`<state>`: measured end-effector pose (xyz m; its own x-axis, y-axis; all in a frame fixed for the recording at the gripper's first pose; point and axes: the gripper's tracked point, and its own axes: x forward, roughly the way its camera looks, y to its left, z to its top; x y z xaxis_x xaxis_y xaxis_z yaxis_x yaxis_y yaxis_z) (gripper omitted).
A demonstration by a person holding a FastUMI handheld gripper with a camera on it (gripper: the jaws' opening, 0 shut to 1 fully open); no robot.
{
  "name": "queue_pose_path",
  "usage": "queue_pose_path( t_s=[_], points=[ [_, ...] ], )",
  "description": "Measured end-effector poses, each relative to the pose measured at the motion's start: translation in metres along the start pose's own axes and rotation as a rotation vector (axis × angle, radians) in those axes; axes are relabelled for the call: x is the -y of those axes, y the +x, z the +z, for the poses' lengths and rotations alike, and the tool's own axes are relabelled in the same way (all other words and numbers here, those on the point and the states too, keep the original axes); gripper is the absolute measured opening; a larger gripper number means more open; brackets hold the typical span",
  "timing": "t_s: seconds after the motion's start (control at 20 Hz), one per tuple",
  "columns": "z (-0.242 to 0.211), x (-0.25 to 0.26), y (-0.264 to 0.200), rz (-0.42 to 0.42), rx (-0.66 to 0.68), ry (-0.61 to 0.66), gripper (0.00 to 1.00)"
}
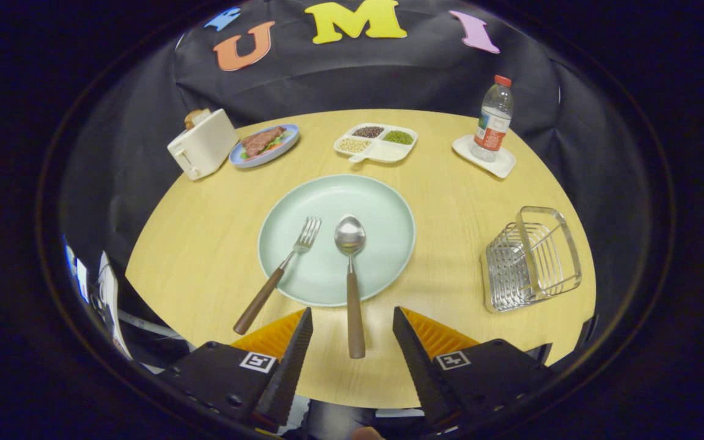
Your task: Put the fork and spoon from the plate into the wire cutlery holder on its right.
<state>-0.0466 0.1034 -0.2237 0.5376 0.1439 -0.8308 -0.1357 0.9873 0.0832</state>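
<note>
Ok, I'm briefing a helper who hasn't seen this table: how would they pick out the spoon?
Find the big pale green plate mid-table. Two wooden-handled utensils lie on it, handles hanging over its near rim. The spoon is the one nearer the wire cutlery holder, its handle between the open gripper's fingers; its round bowl sets it apart from the tined fork.

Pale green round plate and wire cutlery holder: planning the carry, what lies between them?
Gripper view: bare wooden table between plate and holder.

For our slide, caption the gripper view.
Open gripper straddling wooden-handled spoon beside matching fork on pale green plate.
</note>
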Motion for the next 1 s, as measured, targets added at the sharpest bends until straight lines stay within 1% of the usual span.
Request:
queue_pose_path(
  t_s=[0.05,0.1,0.2,0.3,0.35,0.4,0.45,0.5,0.55,0.8,1.0],
  points=[
    [-0.003,0.002,0.003,-0.008,-0.007,-0.009,0.79],
    [-0.005,0.001,0.007,0.002,-0.017,-0.01,0.77],
    [-0.01,0.0,0.012,0.017,-0.043,-0.001,0.65],
    [-0.012,0.002,0.018,0.009,-0.069,0.021,0.37],
    [-0.012,0.0,0.017,0.019,-0.078,0.034,0.29],
    [-0.01,0.0,0.014,0.025,-0.081,0.038,0.12],
    [-0.012,0.001,0.019,0.027,-0.078,0.042,0.12],
    [-0.01,0.002,0.019,0.028,-0.072,0.043,0.05],
    [-0.01,0.002,0.018,0.035,-0.069,0.051,0.01],
    [-0.002,0.003,0.005,0.097,-0.047,0.105,0.0],
    [0.0,0.009,-0.022,0.136,-0.055,0.123,0.0]
  ],
)
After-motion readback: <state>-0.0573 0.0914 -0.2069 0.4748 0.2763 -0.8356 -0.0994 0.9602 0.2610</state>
